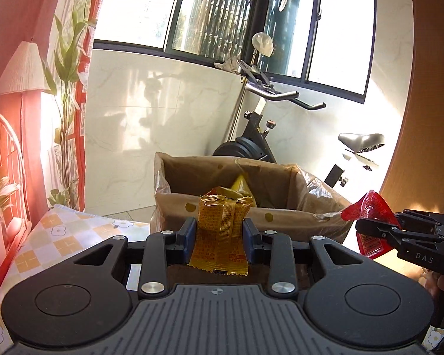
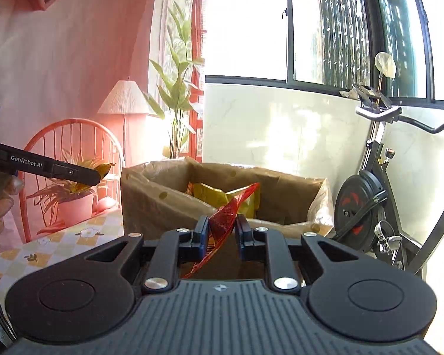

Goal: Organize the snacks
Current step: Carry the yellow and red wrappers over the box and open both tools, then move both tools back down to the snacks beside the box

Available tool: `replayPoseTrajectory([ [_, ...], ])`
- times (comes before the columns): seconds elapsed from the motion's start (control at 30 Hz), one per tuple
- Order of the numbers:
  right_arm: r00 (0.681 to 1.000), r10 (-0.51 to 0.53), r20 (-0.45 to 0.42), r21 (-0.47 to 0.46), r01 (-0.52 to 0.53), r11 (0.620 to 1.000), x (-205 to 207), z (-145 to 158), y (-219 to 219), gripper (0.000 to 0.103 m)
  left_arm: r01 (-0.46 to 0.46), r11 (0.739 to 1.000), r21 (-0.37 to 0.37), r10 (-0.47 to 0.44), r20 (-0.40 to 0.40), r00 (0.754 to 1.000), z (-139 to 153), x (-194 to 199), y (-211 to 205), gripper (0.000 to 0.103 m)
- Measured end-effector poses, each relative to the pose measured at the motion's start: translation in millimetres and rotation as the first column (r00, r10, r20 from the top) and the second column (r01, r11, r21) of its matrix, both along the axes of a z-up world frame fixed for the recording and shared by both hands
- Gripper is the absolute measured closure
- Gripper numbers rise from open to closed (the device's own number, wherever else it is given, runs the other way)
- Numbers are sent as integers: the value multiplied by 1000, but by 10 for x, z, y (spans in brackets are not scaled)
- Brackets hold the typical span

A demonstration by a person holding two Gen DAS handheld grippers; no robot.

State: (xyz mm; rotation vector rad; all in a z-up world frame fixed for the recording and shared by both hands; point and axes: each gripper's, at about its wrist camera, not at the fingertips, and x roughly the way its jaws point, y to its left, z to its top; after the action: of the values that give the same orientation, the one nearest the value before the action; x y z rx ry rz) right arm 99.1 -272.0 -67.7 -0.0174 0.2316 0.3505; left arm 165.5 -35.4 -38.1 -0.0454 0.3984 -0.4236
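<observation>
The left gripper (image 1: 219, 230) clamps a yellow snack packet (image 1: 222, 236) at the centre of its view – a crinkled wrapper with red print and serrated ends, standing upright between the blue pads (image 1: 189, 232). At the right edge of that frame, the right gripper (image 1: 373, 230) pinches a red snack packet (image 1: 367, 210); its own camera shows the glossy red wrapper (image 2: 225, 222) twisted on a slant, gripped between narrowly set jaws. Beyond both packets sits a cardboard box (image 1: 222, 177), lined with brown paper, holding more yellow bags (image 1: 241, 186) – in mid-frame of each view. A checked tablecloth (image 1: 65, 236) with flower motifs covers the surface at lower left. Behind, a pale marble-look wall (image 1: 162, 118) runs under dark-framed windows (image 1: 251, 14). An exercise bike (image 1: 266, 118) stands at right, a floor lamp (image 1: 22, 71), a tall leafy plant (image 1: 66, 59) and a red wire chair (image 2: 71, 153) at left against a pink wall
</observation>
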Motion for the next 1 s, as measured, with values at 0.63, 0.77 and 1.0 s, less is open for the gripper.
replayPoseTrajectory([
  [0.63, 990, -50, -132, -29, 46, 999, 1440, 132, -58, 77, 53, 995, 86, -48, -57, 997, 198, 1380, -818, 47],
  [0.77, 990, -55, -126, -22, 53, 998, 1438, 131, -53, 54, 57, 995, 82, -51, -74, 996, 166, 1405, -765, 43],
  [1.0, 994, -47, -103, 43, 52, 998, 1165, 216, -102, 38, 0, 1000, 30, 3, -116, 993, 245, 1179, -427, 41],
])
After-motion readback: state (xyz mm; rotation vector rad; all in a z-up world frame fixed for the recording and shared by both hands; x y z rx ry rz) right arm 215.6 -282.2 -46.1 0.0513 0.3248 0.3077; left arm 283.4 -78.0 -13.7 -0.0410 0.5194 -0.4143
